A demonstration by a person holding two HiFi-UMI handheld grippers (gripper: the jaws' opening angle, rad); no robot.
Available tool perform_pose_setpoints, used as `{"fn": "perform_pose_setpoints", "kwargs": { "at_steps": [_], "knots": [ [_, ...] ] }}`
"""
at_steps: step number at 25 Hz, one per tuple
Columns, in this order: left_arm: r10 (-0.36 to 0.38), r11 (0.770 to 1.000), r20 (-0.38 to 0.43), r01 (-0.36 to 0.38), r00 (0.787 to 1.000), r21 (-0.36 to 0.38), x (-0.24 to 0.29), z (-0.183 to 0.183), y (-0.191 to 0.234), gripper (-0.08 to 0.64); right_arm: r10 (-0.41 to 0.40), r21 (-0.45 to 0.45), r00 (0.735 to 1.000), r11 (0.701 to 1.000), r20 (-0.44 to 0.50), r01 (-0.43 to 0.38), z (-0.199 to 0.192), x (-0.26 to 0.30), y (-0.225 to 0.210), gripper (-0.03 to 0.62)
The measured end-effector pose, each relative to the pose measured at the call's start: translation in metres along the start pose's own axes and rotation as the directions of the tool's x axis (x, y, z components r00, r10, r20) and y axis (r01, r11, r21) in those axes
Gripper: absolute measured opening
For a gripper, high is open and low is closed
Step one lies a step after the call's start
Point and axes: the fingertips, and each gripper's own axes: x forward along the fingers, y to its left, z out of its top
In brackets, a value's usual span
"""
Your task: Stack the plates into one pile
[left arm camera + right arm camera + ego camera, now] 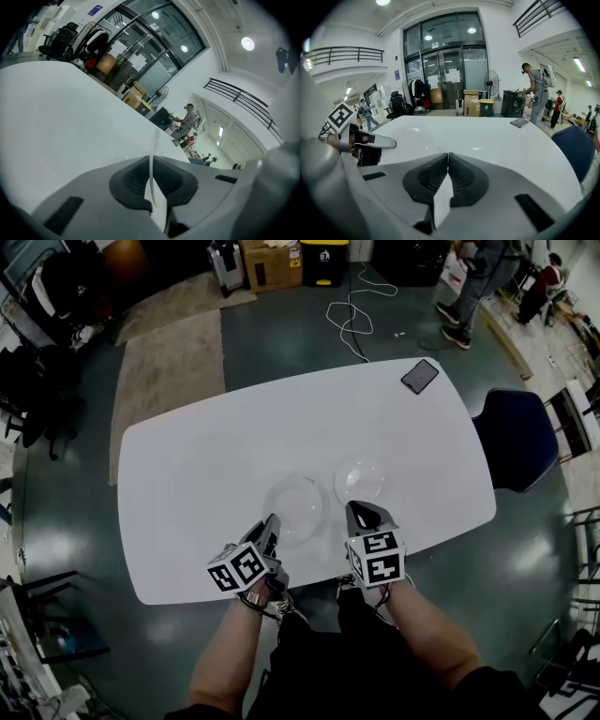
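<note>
Left plate (pixel 297 506): round, clear and glassy, with a shallow dished centre and a thin rim. The white surface shows through it, so only glints and the faint outline of the rim mark it.
Left plate, place: on the near half of the table (pixel 216 451), a little left of centre and close to the near edge.
Right plate (pixel 361 478): of the same clear material. It lies just right of the left plate and slightly farther from the person, with the two rims close together.
Pile: not yet formed; the two plates lie side by side.
Left gripper (pixel 151 158): jaws almost together, clamped on the near rim of the left plate. The rim shows edge-on as a thin clear line between the dark pads.
Right gripper (pixel 448 155): jaws fully together. No rim shows between them, though a clear edge would be hard to make out in this view. In the head view its tip sits at the near edge of the right plate.
Table: white, with rounded corners and otherwise almost bare.
Phone (pixel 419 376): dark and flat, near the far right corner, well apart from both plates.
Chair (pixel 514 439): dark blue, at the right end of the table.
Rug (pixel 169 367): tan, on the dark green floor beyond the far left corner of the table.
</note>
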Motion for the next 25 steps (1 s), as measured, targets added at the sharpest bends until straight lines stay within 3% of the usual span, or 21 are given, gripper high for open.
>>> {"fn": "perform_pose_setpoints", "kwargs": {
  "at_steps": [7, 13, 19, 25],
  "knots": [
    [0.02, 0.998, 0.001, -0.019, 1.0, -0.063, 0.021, -0.011, 0.002, 0.034, 0.014, -0.018, 1.0, 1.0, -0.011, -0.014, -0.005, 0.001, -0.02, 0.018],
    [0.06, 0.996, -0.007, -0.06, 0.998, -0.067, 0.033, -0.013, 0.009, 0.034, 0.03, -0.037, 0.999, 0.999, -0.022, -0.031, -0.005, 0.01, -0.029, 0.018],
    [0.108, 0.994, -0.019, -0.109, 0.994, -0.03, 0.039, -0.01, 0.015, 0.04, 0.048, -0.049, 0.999, 0.998, -0.024, -0.049, 0.001, 0.02, -0.031, 0.018],
    [0.215, 0.973, -0.045, -0.21, 0.976, 0.095, 0.039, -0.011, 0.024, 0.069, 0.067, -0.052, 0.997, 0.996, -0.033, -0.069, 0.0, 0.027, -0.031, 0.018]
  ]
}}
